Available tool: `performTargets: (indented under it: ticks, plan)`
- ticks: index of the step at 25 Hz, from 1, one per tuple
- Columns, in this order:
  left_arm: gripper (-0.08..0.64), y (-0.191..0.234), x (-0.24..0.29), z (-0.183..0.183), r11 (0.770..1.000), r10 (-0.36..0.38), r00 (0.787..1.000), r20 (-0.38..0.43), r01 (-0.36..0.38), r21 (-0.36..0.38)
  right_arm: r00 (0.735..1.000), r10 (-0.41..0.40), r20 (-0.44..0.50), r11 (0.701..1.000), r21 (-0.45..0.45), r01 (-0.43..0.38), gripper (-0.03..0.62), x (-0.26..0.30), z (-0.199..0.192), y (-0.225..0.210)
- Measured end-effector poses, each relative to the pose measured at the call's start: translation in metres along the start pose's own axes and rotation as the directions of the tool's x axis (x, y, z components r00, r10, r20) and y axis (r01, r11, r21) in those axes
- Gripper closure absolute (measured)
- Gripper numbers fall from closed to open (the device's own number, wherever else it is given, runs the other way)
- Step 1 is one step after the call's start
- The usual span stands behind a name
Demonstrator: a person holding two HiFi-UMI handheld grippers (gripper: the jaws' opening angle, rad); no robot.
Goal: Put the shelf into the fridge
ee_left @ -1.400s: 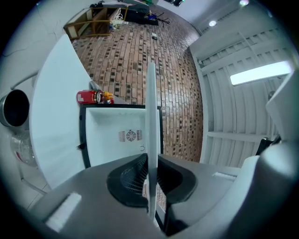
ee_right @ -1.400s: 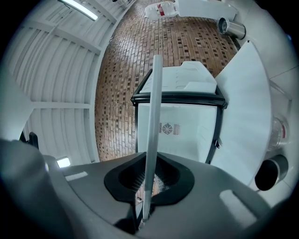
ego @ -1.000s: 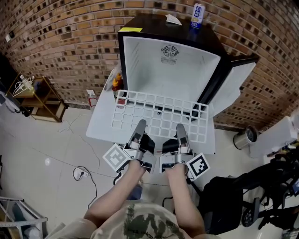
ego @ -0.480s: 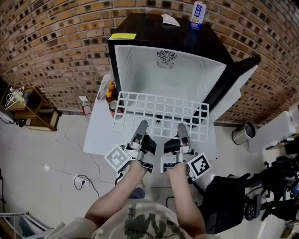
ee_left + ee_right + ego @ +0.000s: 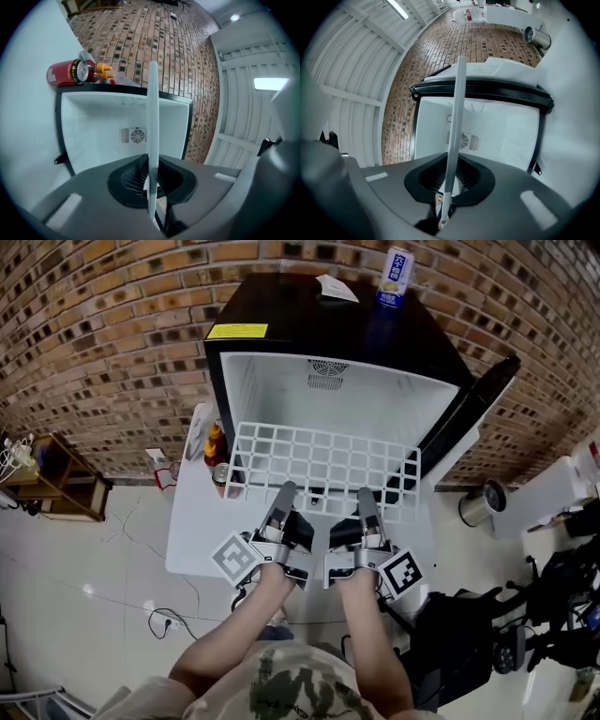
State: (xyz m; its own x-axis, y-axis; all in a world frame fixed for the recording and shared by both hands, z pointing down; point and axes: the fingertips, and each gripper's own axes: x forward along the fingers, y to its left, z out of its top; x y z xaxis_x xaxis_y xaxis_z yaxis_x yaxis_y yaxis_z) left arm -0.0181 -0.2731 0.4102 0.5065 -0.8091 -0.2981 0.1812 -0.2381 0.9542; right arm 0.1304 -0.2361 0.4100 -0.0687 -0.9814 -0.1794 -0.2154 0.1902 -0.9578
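A white wire grid shelf (image 5: 323,467) hangs level in front of the open black mini fridge (image 5: 337,343), its far edge at the mouth of the white interior (image 5: 328,404). My left gripper (image 5: 283,493) is shut on the shelf's near edge left of centre, and my right gripper (image 5: 366,496) is shut on it right of centre. In the left gripper view the shelf (image 5: 151,136) appears edge-on as a thin white bar between the jaws. The right gripper view shows the shelf (image 5: 454,140) the same way, with the fridge's rear fan vent (image 5: 462,139) behind it.
The fridge door (image 5: 192,493) swings open to the left, with bottles and a red can (image 5: 217,451) in its rack. A can (image 5: 396,273) and a paper (image 5: 335,287) sit on the fridge top. Brick wall behind; a wooden rack (image 5: 56,479) left; dark equipment (image 5: 525,615) right.
The shelf has been raised and carried toward the fridge opening; its far edge now sits at the fridge mouth. Both grippers keep their hold.
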Motion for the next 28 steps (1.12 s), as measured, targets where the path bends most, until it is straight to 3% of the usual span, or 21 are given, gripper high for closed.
performTargets:
  ticks: [13, 28]
  plan:
    - [0.534, -0.004, 0.011, 0.004, 1.0, -0.006, 1.0, -0.03, 0.006, -0.003, 1.0, 0.003, 0.018, 1.0, -0.012, -0.002, 0.56, 0.01, 0.002, 0.003]
    - [0.534, 0.0, 0.019, 0.003, 1.0, 0.007, 1.0, 0.011, -0.008, 0.028, 1.0, 0.012, -0.025, 0.999, 0.037, -0.011, 0.563, 0.024, 0.01, -0.004]
